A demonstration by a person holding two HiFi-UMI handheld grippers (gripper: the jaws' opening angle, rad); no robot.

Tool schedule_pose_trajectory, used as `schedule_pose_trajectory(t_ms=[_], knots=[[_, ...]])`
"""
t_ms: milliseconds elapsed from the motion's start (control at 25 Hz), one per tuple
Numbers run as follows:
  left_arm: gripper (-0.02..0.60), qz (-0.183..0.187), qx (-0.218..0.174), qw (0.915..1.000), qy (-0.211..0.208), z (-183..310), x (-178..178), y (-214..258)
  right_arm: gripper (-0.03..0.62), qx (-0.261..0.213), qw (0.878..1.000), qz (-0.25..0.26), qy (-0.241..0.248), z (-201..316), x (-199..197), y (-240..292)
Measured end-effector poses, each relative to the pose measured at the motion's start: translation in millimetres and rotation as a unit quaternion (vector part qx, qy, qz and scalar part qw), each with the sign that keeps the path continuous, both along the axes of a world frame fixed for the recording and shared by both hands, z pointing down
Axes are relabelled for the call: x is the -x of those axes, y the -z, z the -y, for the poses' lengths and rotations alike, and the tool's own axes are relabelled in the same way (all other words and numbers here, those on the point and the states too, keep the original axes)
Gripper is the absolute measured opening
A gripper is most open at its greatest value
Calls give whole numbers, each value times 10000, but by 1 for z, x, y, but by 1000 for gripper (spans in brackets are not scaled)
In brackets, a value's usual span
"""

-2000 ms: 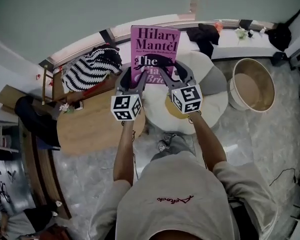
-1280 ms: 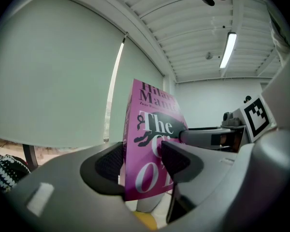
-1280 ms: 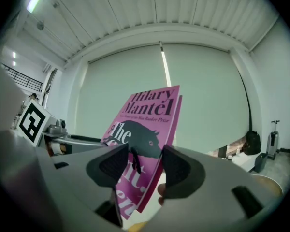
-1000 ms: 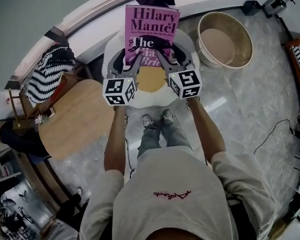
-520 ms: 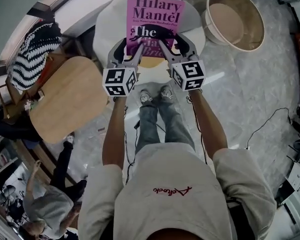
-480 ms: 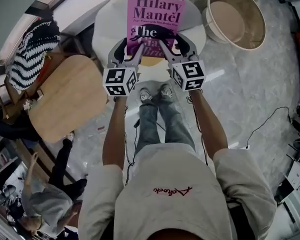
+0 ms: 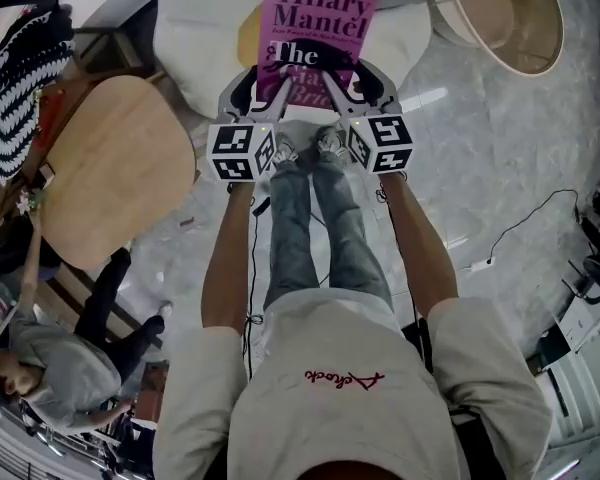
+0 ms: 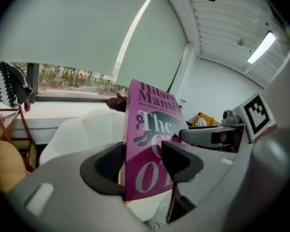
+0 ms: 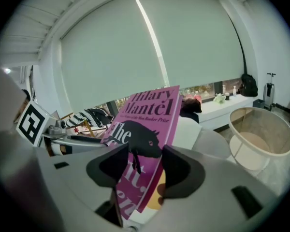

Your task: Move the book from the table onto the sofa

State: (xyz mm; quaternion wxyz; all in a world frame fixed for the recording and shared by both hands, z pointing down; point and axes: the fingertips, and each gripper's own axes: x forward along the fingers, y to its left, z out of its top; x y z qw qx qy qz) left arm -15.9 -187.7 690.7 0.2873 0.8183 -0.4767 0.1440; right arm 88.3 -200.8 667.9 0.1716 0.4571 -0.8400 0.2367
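book [image 7: 315, 28] cover: "hilary mantel", "the"; small line seems "...man booker prize". red script on shirt [image 7: 345, 378] illegible.

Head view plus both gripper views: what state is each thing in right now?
pink book: closed, held up over the white sofa.
left gripper: shut on the book's lower edge.
right gripper: shut on the book's lower edge.
white sofa: book not yet laid on it.
roller blind: pulled most of the way down.

Grey marble floor [image 7: 500, 168], big window [image 8: 72, 76] w/ blind [image 9: 193, 47] down, ceiling striplight [image 8: 262, 47]
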Motion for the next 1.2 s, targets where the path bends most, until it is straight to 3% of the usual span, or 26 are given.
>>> schedule_pose_trajectory(t_ms=[560, 1200], knots=[[250, -61, 958, 9954, 16, -32, -8, -166, 229, 994, 9950, -94, -6, -27, -8, -168], [250, -12, 1457, 9891, 197, -4, -7, -320, 229, 1451, 9892, -136, 156, 7, -6, -324]])
